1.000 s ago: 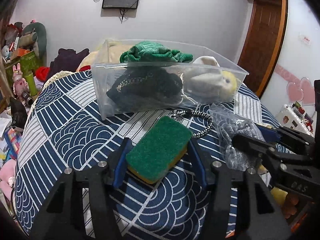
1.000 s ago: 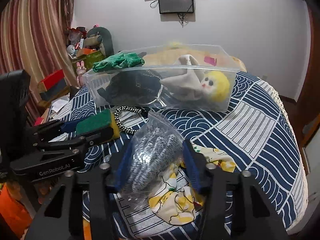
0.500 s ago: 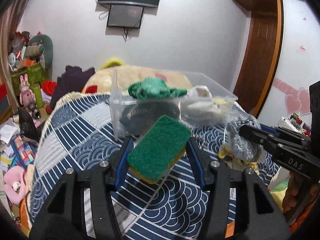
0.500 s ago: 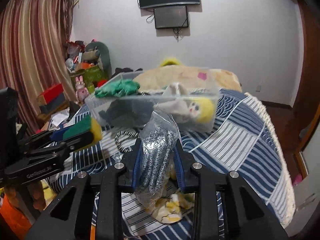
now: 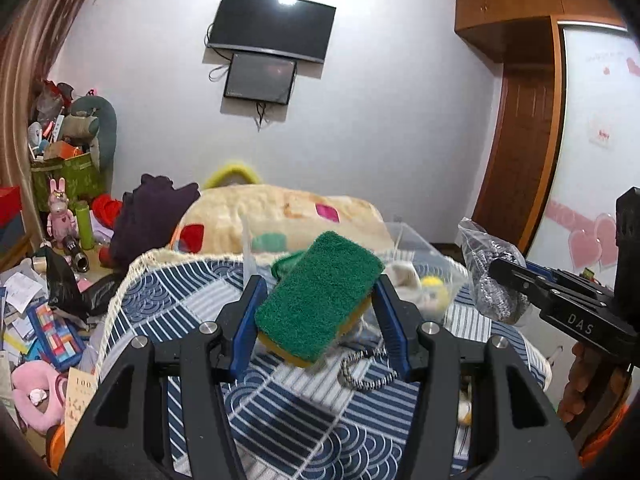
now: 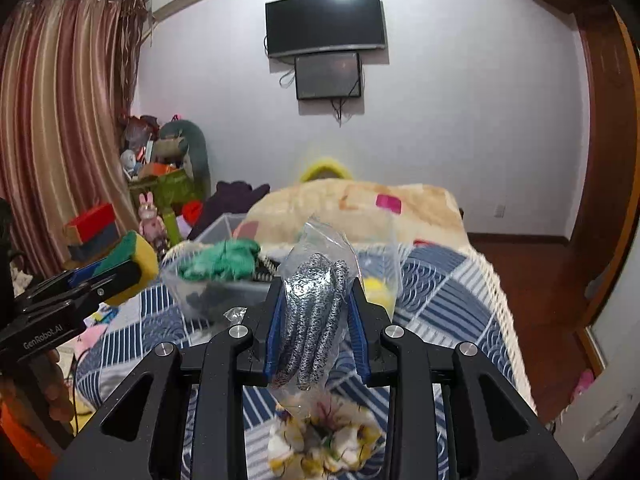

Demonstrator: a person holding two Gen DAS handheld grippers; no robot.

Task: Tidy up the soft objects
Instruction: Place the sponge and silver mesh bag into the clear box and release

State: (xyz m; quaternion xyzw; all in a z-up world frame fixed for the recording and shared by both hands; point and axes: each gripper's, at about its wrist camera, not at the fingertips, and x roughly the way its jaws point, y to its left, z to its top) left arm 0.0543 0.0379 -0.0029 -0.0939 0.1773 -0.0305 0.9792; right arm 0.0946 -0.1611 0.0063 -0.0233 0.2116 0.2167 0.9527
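I have my left claw (image 5: 318, 304) clamped on the sponge (image 5: 320, 294), green scouring face up and yellow foam beneath, and it hangs clear of the bedspread (image 5: 192, 304), just short of the clear bin (image 6: 224, 280). My right claw (image 6: 316, 316) is pressed shut on the bagged grey gloves (image 6: 316, 300), with the loose top of the plastic bag flaring above the blue pads; this too is off the bed, in front of the bin. As I judge it, the job is partly done: the bin already holds a green knit cloth (image 6: 220, 264), something dark beneath it, and a pale doll with yellow hair (image 5: 432, 286), while my two loads are lifted but not yet dropped in. On the bedspread there is a black-and-white braided cord (image 5: 366, 372) and a yellow-flowered cloth (image 6: 324, 440), which I take to be left for later. The sponge's long axis runs away from me, skewed up and to the right toward the bin, its far end tilted higher than the near one. The gloves stand roughly upright between my pads, long axis near vertical, fingers apparently down and the bag's mouth up.
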